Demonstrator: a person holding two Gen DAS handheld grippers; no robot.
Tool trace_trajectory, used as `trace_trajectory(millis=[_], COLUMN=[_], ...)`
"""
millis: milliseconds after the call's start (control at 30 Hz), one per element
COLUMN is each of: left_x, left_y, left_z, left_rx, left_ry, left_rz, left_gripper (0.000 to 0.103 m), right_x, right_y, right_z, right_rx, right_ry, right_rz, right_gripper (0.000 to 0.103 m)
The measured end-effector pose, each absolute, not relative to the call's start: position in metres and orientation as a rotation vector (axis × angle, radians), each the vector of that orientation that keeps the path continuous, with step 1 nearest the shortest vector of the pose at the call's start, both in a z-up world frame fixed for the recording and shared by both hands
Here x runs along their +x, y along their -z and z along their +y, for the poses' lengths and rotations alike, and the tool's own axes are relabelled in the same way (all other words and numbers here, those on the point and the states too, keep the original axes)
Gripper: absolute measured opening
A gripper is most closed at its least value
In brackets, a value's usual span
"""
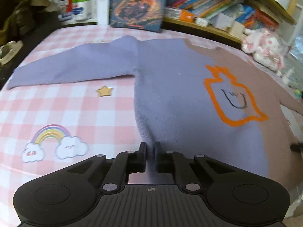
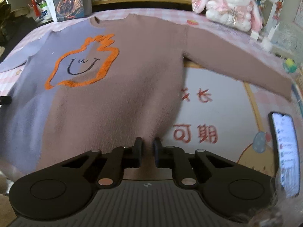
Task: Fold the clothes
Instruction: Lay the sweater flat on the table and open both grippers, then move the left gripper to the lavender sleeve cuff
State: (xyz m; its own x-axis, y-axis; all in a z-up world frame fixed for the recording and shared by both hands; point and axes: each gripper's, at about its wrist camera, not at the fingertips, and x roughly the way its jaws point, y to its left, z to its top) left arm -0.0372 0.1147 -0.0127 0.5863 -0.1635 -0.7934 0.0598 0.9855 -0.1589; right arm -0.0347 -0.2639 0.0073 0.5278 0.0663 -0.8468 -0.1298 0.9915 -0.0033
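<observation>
**Lilac-and-mauve sweater, both hem corners pinched**

Lilac on one half, dusty mauve on the other, with an orange outlined smiley shape [image 2: 83, 62] in the middle: the sweater [image 1: 170, 87] lies face up and spread flat on a pink checked worktop [image 1: 62, 109], sleeves out to both sides, collar at the far edge near the bookshelf [image 1: 217, 3].

The left claw [image 1: 150, 148] is clamped on the lilac bottom hem; you can see knit bunched up between the pads. The right claw [image 2: 147, 143] is doing the same on the mauve hem, jaws nearly together with fabric squeezed in the gap. So the garment runs straight away from each claw, hem nearest, neck farthest.

My guess at why it's held like this: grabbing both bottom corners lets you tug it flat or lift the hem and carry it up toward the collar for a first fold. Sleeves aren't tucked yet, so the folding looks barely started.

A phone [image 2: 286, 153] sits just right of the right claw, and a plush bunny [image 2: 229, 3] sits beyond the mauve sleeve.
</observation>
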Motion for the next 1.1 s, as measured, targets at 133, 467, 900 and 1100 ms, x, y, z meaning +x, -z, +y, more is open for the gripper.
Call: trace_trajectory(millis=[133, 467, 900, 1100], left_x=[-0.031, -0.026, -0.035, -0.057], left_y=[0.015, 0.014, 0.013, -0.005], left_z=[0.105, 0.114, 0.114, 0.106], left_rx=[-0.076, -0.057, -0.022, -0.028], left_ry=[0.156, 0.143, 0.144, 0.082], left_rz=[0.919, 0.911, 0.859, 0.741], left_gripper=[0.005, 0.005, 0.015, 0.073], right_x=[-0.027, -0.033, -0.046, -0.065], right_y=[-0.006, -0.001, 0.0, -0.01], right_z=[-0.27, -0.255, -0.247, -0.241], right_rx=[-0.074, -0.107, -0.122, -0.125], right_ry=[-0.043, -0.048, 0.024, 0.087], right_rz=[0.973, 0.94, 0.886, 0.795], right_gripper=[0.011, 0.011, 0.023, 0.078])
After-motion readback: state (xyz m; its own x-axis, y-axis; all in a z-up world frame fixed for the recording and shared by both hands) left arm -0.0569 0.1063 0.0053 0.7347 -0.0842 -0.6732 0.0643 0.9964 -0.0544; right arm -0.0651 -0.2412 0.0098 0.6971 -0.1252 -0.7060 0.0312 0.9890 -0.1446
